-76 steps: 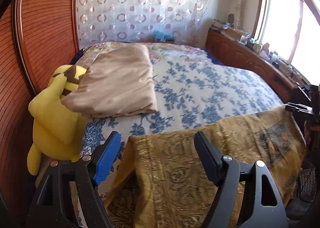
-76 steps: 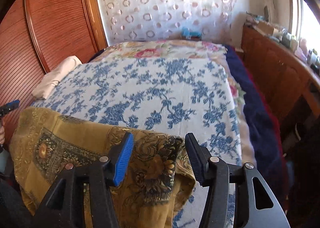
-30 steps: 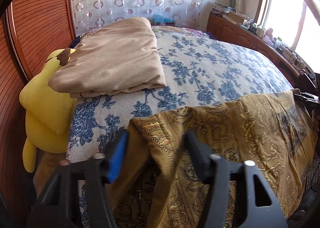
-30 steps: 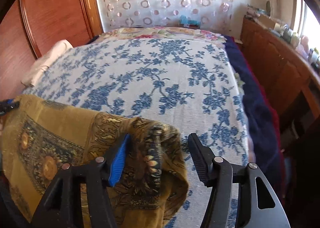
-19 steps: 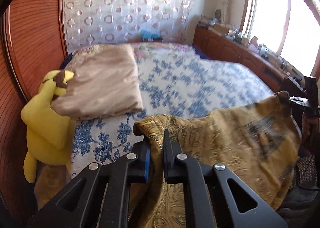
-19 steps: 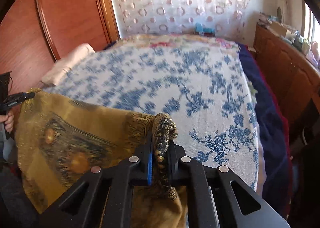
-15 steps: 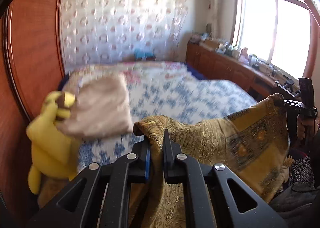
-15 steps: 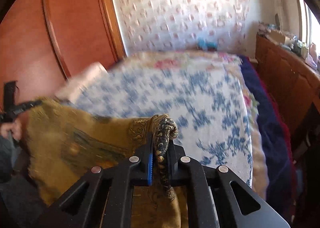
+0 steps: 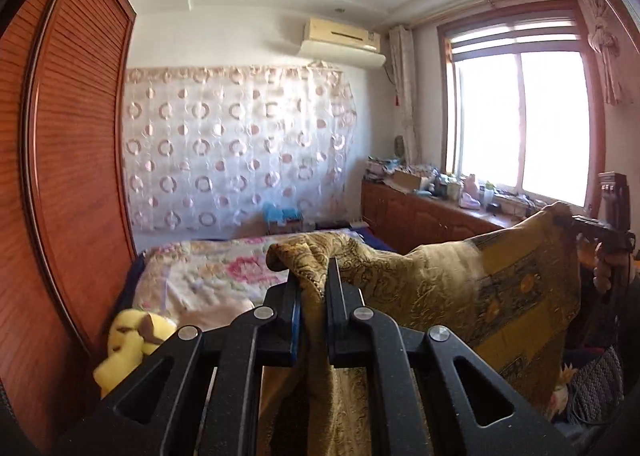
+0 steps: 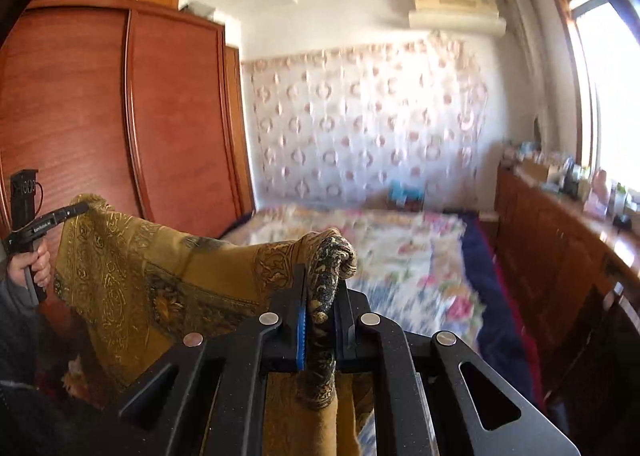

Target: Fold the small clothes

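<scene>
Two corners of one gold patterned cloth (image 9: 460, 280) are pinched in my tools. From my left wrist view, my left gripper (image 9: 312, 296) is clamped tight on a bunched corner, the cloth stretching above the bed (image 9: 208, 276) to my right gripper (image 9: 592, 228). From my right wrist view, my right gripper (image 10: 322, 296) grips its corner likewise, and my left hand (image 10: 38, 262) holds the far tool.

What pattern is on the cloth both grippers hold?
Golden scarf: ornate paisley with dark borders, clearest in the right wrist view.
</scene>
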Tool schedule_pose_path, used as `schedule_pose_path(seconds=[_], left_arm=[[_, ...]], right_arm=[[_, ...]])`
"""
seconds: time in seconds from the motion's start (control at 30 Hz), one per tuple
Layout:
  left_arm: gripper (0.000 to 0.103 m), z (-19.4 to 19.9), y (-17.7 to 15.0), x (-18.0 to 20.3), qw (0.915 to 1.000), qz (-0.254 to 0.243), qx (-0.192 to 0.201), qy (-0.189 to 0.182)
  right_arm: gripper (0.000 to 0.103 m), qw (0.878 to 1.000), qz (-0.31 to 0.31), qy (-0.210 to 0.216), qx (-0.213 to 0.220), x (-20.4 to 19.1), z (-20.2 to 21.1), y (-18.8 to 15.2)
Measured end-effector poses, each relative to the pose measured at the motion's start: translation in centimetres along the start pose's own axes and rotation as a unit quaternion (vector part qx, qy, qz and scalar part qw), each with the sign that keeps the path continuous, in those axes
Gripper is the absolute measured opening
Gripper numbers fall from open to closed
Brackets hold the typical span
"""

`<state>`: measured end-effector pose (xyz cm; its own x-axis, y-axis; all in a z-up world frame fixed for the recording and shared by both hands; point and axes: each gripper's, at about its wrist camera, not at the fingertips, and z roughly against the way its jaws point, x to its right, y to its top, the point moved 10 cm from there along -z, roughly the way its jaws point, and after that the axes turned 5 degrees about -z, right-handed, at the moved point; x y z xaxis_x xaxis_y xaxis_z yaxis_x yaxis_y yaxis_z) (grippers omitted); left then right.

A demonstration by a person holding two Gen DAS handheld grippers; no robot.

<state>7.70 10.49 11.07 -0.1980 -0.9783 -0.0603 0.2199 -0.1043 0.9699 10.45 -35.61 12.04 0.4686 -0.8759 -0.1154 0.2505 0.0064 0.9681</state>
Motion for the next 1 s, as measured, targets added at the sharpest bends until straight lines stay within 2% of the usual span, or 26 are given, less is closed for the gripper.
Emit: schedule_pose_path(seconds=[0.13, 0.3, 0.4, 0.5, 0.57, 0.6, 0.63, 0.67, 0.73, 0.77, 0.8, 0.83, 0.93, 1.0], left_arm=[[0.01, -4.0, 2.5, -1.7, 0.9983, -0.036, -0.007, 0.045], [0.01, -11.5, 2.4, -5.0, 0.9966, -0.029, -0.036, 0.068], [0.011, -16.0, 0.6, -6.9, 0.995, -0.021, -0.057, 0.08], [0.018, -20.0, -2.7, -7.8, 0.9924, -0.017, -0.086, 0.086], [0.024, -22.1, -5.9, -7.6, 0.9897, -0.015, -0.12, 0.076], [0.031, -22.7, -7.4, -7.8, 0.988, -0.012, -0.136, 0.073], [0.035, -22.8, -8.3, -7.4, 0.9868, -0.011, -0.144, 0.073], [0.044, -22.7, -9.3, -7.4, 0.9862, -0.009, -0.148, 0.074], [0.048, -22.2, -10.8, -7.0, 0.9856, 0.0, -0.158, 0.062], [0.056, -22.0, -11.4, -6.8, 0.9845, 0.004, -0.166, 0.056], [0.07, -21.6, -12.3, -6.7, 0.9832, 0.008, -0.175, 0.049], [0.075, -21.2, -12.6, -6.3, 0.983, 0.009, -0.178, 0.045], [0.077, -19.7, -13.7, -5.1, 0.9819, 0.009, -0.185, 0.037], [0.077, -18.7, -14.8, -4.7, 0.9813, 0.018, -0.189, 0.034]], right_arm=[[0.009, 1.0, 0.016, -0.019, 0.012, 1.0, -1.5, 4.5], [0.009, 0.998, 0.035, -0.059, -0.015, 2.7, -8.6, 6.8], [0.01, 0.995, 0.04, -0.084, -0.04, 3.0, -14.0, 6.6], [0.012, 0.991, 0.051, -0.108, -0.058, 2.6, -19.2, 4.7], [0.033, 0.984, 0.057, -0.14, -0.094, 3.1, -22.3, 2.3], [0.043, 0.978, 0.059, -0.157, -0.12, 3.2, -23.7, 0.7], [0.043, 0.975, 0.057, -0.162, -0.143, 3.5, -24.8, -1.0], [0.043, 0.973, 0.052, -0.162, -0.158, 3.6, -25.2, -2.4], [0.043, 0.971, 0.044, -0.154, -0.176, 3.2, -25.5, -4.9], [0.043, 0.971, 0.044, -0.149, -0.183, 2.7, -25.3, -5.8], [0.043, 0.97, 0.046, -0.144, -0.19, 2.5, -25.2, -6.6], [0.043, 0.969, 0.047, -0.139, -0.197, 2.3, -25.0, -7.3], [0.044, 0.971, 0.036, -0.115, -0.208, 1.9, -23.8, -9.2], [0.044, 0.971, 0.02, -0.104, -0.215, 4.6, -22.8, -9.6]])
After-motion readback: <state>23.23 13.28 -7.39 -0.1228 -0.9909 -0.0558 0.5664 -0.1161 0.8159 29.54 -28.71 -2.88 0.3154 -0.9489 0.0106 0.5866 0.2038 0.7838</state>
